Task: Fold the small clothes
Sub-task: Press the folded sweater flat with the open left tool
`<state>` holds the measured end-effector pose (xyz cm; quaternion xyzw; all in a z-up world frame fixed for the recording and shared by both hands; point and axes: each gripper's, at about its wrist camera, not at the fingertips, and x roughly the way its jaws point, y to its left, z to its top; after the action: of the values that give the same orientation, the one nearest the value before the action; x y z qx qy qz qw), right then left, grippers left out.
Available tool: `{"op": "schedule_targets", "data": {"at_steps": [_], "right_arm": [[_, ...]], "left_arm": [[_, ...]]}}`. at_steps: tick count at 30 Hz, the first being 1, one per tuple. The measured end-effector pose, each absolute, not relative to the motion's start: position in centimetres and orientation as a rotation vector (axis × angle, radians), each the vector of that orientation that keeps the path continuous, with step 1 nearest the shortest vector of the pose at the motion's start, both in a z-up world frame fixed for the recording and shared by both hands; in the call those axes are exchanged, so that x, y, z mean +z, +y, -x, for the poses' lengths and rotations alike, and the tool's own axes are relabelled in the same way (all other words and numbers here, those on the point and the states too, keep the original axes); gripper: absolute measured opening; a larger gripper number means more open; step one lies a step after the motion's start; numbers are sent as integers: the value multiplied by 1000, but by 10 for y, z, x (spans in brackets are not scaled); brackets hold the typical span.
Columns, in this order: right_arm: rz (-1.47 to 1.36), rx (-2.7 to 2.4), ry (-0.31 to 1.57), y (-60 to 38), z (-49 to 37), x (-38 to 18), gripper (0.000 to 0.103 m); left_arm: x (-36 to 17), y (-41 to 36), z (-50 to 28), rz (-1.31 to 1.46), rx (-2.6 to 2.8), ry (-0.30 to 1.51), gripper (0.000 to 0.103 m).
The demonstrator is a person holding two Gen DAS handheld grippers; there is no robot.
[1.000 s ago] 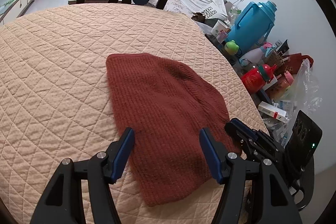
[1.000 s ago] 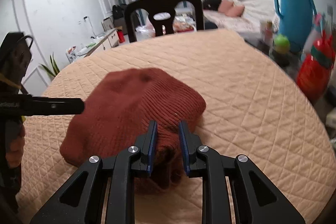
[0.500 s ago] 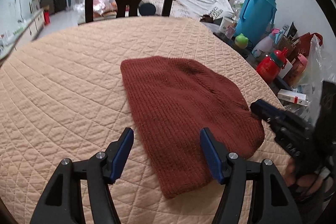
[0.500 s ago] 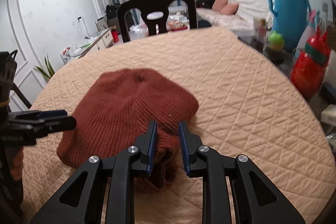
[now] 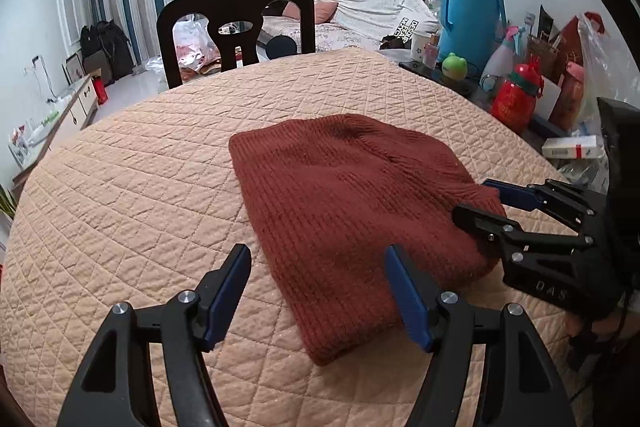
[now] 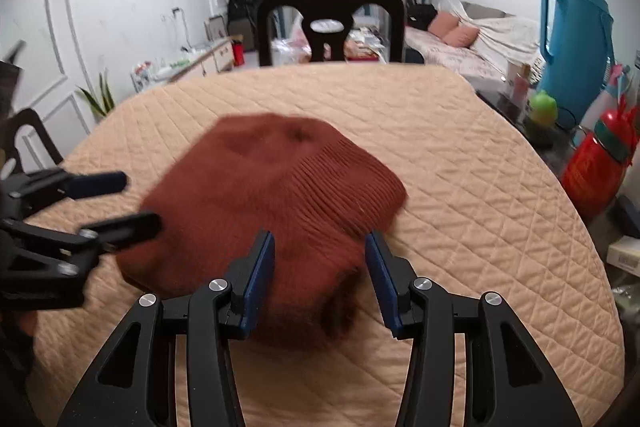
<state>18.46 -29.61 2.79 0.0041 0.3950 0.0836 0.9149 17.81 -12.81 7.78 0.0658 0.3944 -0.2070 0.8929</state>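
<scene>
Your left gripper (image 5: 318, 291) hangs open over the knit hat (image 5: 352, 211) mid-table (image 5: 120, 187); your right gripper (image 6: 320, 271) gapes open, straddling its near edge.

A round worktop (image 5: 120, 187) covered in a peach quilted cloth (image 6: 460, 155) carries one rust-red knitted beanie (image 5: 340, 195) lying flat.

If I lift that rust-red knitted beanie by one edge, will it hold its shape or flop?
The rust-red knitted beanie will probably flop: it lies limp and flat on the quilted beige table cover. Its ribbed knit looks soft, likely light and unlikely to slip.
</scene>
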Motion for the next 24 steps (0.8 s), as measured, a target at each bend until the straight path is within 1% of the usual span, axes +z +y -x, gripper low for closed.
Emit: {"op": "schedule_targets", "data": {"at_steps": [3, 10, 12, 13, 14, 15, 16, 17, 20, 24], "right_arm": [[-68, 194, 839, -307, -186, 22, 48], [-101, 230, 858, -310, -183, 24, 49], [-150, 257, 862, -316, -184, 25, 49], [-177, 265, 870, -320, -185, 26, 49], [-191, 260, 872, -323, -186, 25, 54], [-201, 251, 874, -324, -188, 24, 65], [-213, 246, 879, -326, -190, 23, 69], [-239, 249, 885, -329, -192, 21, 70], [-342, 283, 926, -337, -206, 11, 71], [-439, 317, 957, -341, -221, 5, 73]], "left_arm": [[75, -127, -179, -141, -430, 820, 72], [70, -123, -181, -129, -463, 837, 72], [72, -116, -188, -78, -500, 854, 80], [72, -113, -193, -44, -518, 866, 86], [73, -109, -198, -7, -526, 873, 87], [73, -105, -202, 23, -528, 873, 87], [72, -101, -207, 57, -539, 881, 88], [71, -100, -213, 87, -559, 896, 89], [60, -95, -233, 192, -584, 973, 89], [49, -96, -248, 230, -573, 1015, 89]]}}
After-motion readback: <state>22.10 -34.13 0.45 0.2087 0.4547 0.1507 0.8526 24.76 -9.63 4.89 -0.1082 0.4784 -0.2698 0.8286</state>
